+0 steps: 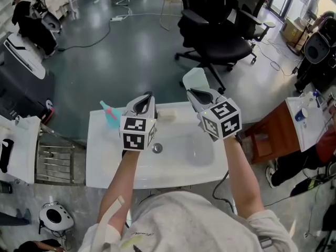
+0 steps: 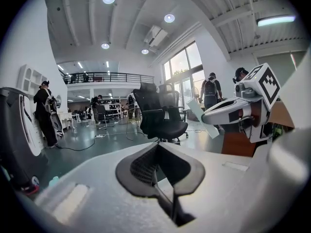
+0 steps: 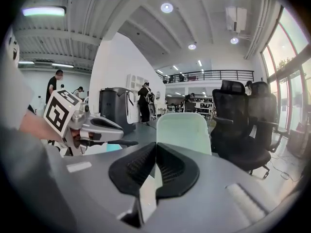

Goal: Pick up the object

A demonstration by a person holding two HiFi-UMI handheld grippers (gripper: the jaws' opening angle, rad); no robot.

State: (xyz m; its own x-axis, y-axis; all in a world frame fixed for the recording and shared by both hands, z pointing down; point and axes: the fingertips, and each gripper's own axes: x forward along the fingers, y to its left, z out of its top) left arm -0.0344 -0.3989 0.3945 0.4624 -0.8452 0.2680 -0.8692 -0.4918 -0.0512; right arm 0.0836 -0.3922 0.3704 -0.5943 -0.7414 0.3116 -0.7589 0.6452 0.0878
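My right gripper (image 1: 195,92) is raised above the back of a white washbasin (image 1: 100,156) and is shut on a thin, pale green sheet (image 1: 195,79) with rounded corners. The sheet stands up past the jaws in the right gripper view (image 3: 183,132), and the right gripper (image 3: 155,152) pinches its lower edge. From the left gripper view the same sheet (image 2: 204,117) sticks out of the other gripper's tip. My left gripper (image 1: 146,100) hovers over the basin's left half. Its jaws (image 2: 156,154) are shut, with nothing between them.
A teal object (image 1: 110,114) and a small pale block (image 1: 167,114) lie on the basin's back ledge, and the drain (image 1: 157,148) is below them. A black office chair (image 1: 220,30) stands behind, a brown table (image 1: 273,130) at right, and a metal rack (image 1: 55,161) at left.
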